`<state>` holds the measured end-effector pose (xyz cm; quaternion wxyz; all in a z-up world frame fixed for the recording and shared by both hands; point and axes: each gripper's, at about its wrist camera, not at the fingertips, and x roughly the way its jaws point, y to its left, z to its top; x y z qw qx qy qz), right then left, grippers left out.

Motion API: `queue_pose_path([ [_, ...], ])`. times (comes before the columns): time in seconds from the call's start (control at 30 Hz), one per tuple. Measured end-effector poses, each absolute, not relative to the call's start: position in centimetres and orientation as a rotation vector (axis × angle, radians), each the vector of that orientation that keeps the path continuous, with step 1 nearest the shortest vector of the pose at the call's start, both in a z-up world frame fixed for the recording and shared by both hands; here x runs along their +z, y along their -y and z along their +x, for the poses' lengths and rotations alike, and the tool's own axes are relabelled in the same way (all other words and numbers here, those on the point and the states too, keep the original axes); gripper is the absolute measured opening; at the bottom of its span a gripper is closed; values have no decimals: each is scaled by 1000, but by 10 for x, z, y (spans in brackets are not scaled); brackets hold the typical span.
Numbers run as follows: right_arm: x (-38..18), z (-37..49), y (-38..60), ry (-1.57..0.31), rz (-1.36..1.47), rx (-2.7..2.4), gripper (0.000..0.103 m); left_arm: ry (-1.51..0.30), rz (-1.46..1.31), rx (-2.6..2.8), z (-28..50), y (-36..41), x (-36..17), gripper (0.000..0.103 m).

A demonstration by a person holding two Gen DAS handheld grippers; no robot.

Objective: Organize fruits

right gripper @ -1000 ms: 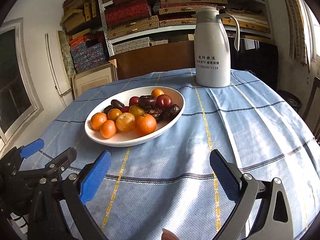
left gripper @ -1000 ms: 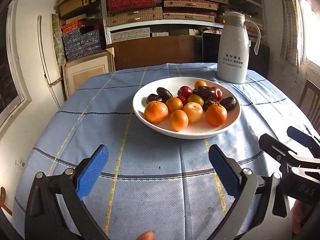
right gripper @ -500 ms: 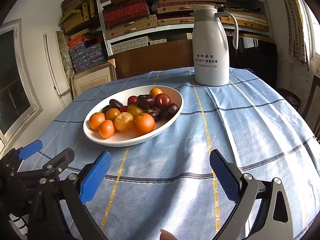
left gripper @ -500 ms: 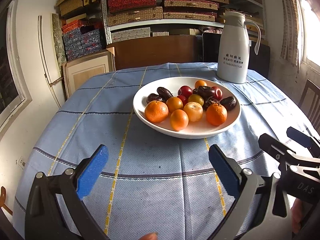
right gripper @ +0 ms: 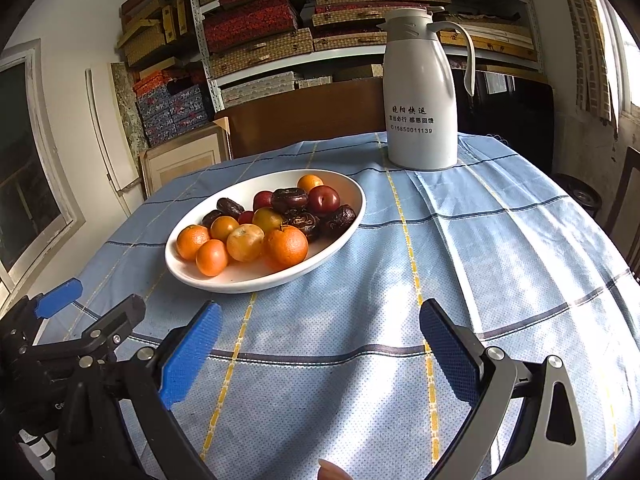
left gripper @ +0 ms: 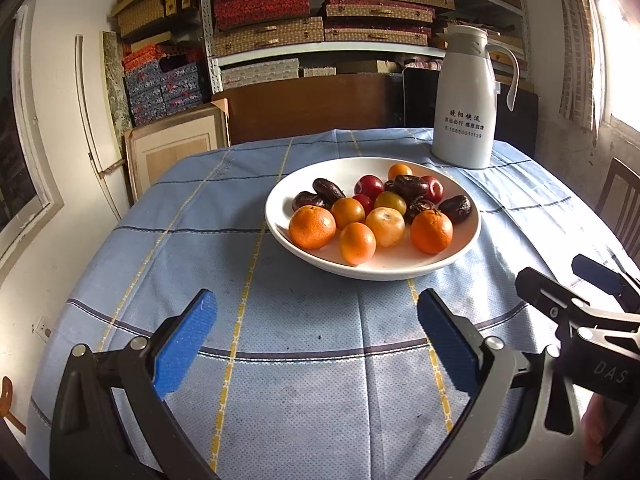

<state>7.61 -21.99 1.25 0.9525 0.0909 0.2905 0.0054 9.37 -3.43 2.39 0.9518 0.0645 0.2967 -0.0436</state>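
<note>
A white bowl (left gripper: 460, 252) stands on the blue checked tablecloth, also in the right wrist view (right gripper: 348, 188). It holds several oranges (left gripper: 312, 227), red plums (left gripper: 369, 186) and dark dates (left gripper: 457, 209), all mixed together. My left gripper (left gripper: 316, 340) is open and empty, low over the cloth in front of the bowl. My right gripper (right gripper: 320, 348) is open and empty, in front and to the right of the bowl. Each gripper shows at the edge of the other's view.
A white thermos jug (left gripper: 466, 98) stands at the back right of the table, also in the right wrist view (right gripper: 420, 92). Shelves of boxes (left gripper: 280, 20) fill the wall behind. A wooden chair (left gripper: 620, 200) stands at the right.
The right gripper has moved a little nearer to the bowl and jug. The left gripper has hardly moved. Both stay open.
</note>
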Motion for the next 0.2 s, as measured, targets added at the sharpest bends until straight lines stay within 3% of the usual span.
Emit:
queue_pose_path([
  [0.2, 12, 76, 220, -592, 183, 11, 100, -614, 129, -88, 95, 34, 24, 98],
])
